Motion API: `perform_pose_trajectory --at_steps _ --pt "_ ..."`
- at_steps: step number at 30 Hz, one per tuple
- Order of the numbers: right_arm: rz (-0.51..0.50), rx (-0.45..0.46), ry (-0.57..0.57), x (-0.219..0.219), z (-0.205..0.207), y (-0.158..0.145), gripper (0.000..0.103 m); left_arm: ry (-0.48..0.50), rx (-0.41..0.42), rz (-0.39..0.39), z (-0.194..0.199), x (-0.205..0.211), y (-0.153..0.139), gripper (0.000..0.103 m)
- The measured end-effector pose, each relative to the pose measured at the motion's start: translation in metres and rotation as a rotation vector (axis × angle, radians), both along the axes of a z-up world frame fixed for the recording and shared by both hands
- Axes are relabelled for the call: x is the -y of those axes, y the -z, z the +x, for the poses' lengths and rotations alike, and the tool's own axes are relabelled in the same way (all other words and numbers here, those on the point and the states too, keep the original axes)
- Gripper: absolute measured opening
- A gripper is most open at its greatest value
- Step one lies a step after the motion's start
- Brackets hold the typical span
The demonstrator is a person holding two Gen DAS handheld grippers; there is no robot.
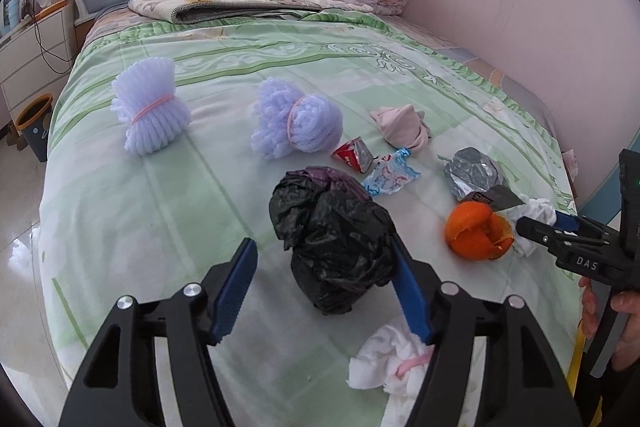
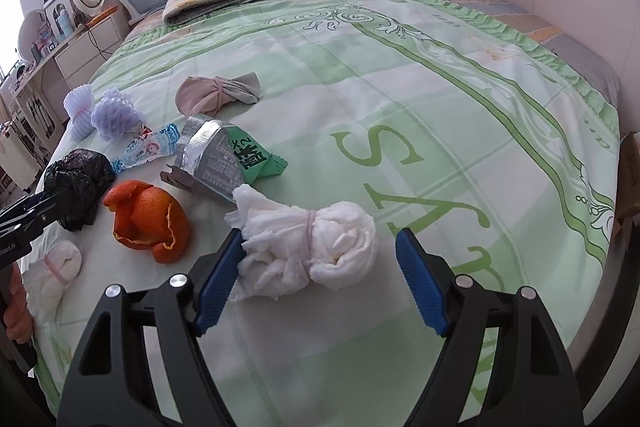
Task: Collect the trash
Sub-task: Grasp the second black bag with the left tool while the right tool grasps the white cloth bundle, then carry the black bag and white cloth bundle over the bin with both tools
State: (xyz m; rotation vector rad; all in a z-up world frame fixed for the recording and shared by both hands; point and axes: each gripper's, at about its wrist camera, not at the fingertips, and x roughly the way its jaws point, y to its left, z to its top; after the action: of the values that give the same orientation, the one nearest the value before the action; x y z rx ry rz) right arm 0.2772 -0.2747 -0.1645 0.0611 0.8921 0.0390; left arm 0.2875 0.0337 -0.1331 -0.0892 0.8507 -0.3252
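A crumpled black plastic bag (image 1: 336,227) stands on the green bedspread (image 1: 160,211) between the fingers of my left gripper (image 1: 322,241). The right pad is at the bag's side and the left pad is well clear, so the gripper is open. My right gripper (image 2: 320,233) is open around a white tissue wad (image 2: 308,247) tied with a pink band; only its left pad touches the wad. An orange peel (image 2: 148,219) lies between the two grippers. A second white wad (image 1: 392,359) lies under my left gripper's right finger.
A silver-green wrapper (image 2: 216,155), a blue-pink wrapper (image 1: 388,175), a red wrapper (image 1: 356,155), a pink knotted cloth (image 1: 404,131) and two purple foam nets (image 1: 152,107) (image 1: 296,123) lie further up the bed. A bin (image 1: 34,123) stands on the floor at the left. Folded quilts lie by the headboard.
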Motion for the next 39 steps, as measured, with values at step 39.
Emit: perform_pose_trajectory --at_steps 39 --pt "0.022 0.143 -0.027 -0.021 -0.056 -0.067 0.048 0.008 0.118 -0.101 -0.051 -0.029 -0.051 0.032"
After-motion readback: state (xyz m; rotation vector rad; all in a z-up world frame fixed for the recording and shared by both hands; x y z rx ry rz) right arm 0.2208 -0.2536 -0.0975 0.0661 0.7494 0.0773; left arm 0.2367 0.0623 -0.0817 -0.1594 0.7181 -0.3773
